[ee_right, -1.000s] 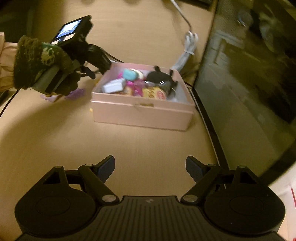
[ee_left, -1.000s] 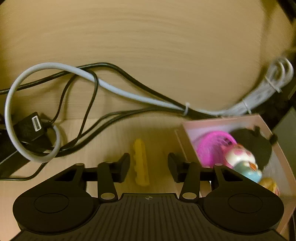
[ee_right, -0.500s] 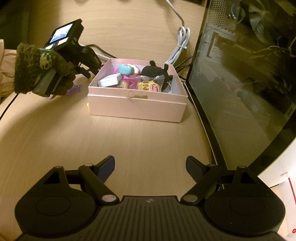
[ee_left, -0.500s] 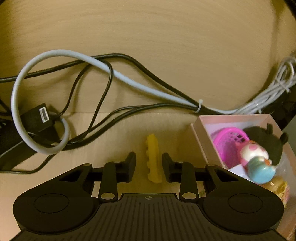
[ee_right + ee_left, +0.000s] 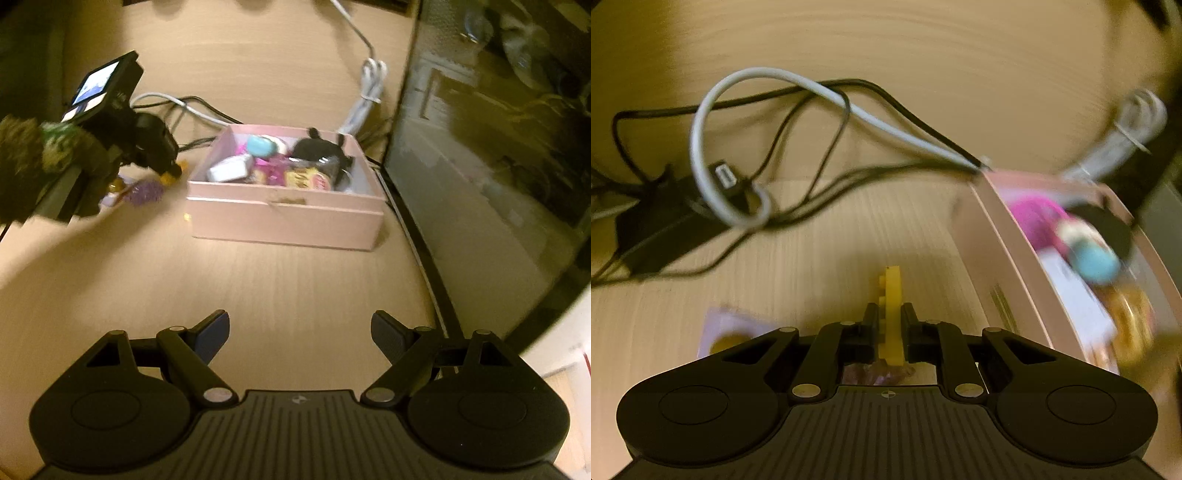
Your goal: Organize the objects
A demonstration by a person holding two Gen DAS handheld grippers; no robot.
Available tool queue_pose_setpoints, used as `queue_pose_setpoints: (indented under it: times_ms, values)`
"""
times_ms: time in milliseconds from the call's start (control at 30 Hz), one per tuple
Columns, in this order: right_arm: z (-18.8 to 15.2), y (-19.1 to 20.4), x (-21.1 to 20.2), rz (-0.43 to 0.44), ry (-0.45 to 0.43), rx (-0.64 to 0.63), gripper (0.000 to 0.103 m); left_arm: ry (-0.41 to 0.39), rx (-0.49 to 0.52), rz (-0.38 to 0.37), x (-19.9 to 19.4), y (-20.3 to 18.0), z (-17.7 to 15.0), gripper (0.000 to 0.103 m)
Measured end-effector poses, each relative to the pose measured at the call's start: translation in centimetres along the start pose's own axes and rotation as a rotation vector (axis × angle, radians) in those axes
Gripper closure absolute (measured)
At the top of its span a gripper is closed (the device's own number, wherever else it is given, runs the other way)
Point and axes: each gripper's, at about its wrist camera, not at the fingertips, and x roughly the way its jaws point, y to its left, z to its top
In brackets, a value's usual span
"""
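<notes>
My left gripper (image 5: 890, 314) is shut on a yellow studded toy brick (image 5: 892, 295), which stands on edge between the pads above the wooden desk. A pink open box (image 5: 1001, 236) lies just to its right, blurred, holding a magenta basket, a black plush and a teal-capped toy. In the right wrist view the same pink box (image 5: 284, 221) sits mid-desk with several small toys inside, and the left gripper (image 5: 171, 173), held by a gloved hand, hovers at the box's left with the yellow brick (image 5: 170, 178) in its tips. My right gripper (image 5: 299, 332) is open over bare desk in front of the box.
A grey cable loop (image 5: 701, 147) and black cables with a plug block (image 5: 665, 221) lie at the back left. A purple fuzzy item (image 5: 146, 192) and a card with a gold piece (image 5: 727, 332) lie left of the box. A dark monitor (image 5: 498, 129) stands along the right.
The left gripper closed onto the yellow brick and lifted it off the desk, pulling back toward the box's left side. The right gripper stayed open and almost still.
</notes>
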Motion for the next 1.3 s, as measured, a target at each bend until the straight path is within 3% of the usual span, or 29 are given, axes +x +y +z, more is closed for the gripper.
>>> queue_pose_setpoints:
  times_ms: [133,333,367,433,467,600,700,800,933,1033,1300]
  values:
    - [1.3,2.1,1.0,0.058,-0.009,-0.039,0.019,-0.015,0.005,-0.056,-3.9,0.6,-3.6,0.088]
    - [3.2,7.0,3.0,0.099,-0.040,-0.158,0.020,0.001,-0.114,-0.082,-9.1,3.5,-9.7,0.088]
    - [3.7,7.9,3.4,0.104,-0.045,-0.172,0.022,0.000,-0.143,-0.082,-10.2,4.3,-10.8,0.088]
    - [4.8,9.5,4.3,0.133,-0.043,-0.194,0.041,-0.007,-0.202,-0.076,-12.1,5.8,-12.6,0.088]
    - [5.4,10.2,4.7,0.154,-0.039,-0.201,0.045,-0.013,-0.231,-0.070,-13.0,6.6,-13.4,0.088]
    - [8.6,13.2,6.8,0.272,-0.050,-0.199,0.046,-0.010,-0.322,-0.045,-15.8,9.7,-16.1,0.088]
    - [10.9,15.5,9.8,0.334,-0.025,-0.187,0.039,-0.005,-0.362,-0.032,-17.4,11.7,-17.5,0.088]
    - [12.2,17.0,13.3,0.303,0.000,-0.179,0.032,-0.010,-0.386,-0.033,-19.1,13.4,-18.7,0.088]
    - [12.9,17.4,16.6,0.111,-0.011,-0.142,0.032,-0.020,-0.413,-0.024,-20.5,15.2,-19.4,0.088]
    - [12.8,17.0,17.7,0.033,-0.007,-0.090,0.034,-0.040,-0.430,-0.017,-21.2,16.5,-19.5,0.088]
    - [12.4,17.2,18.6,-0.058,0.005,0.047,0.034,-0.036,-0.368,-0.064,-20.5,17.2,-19.4,0.088]
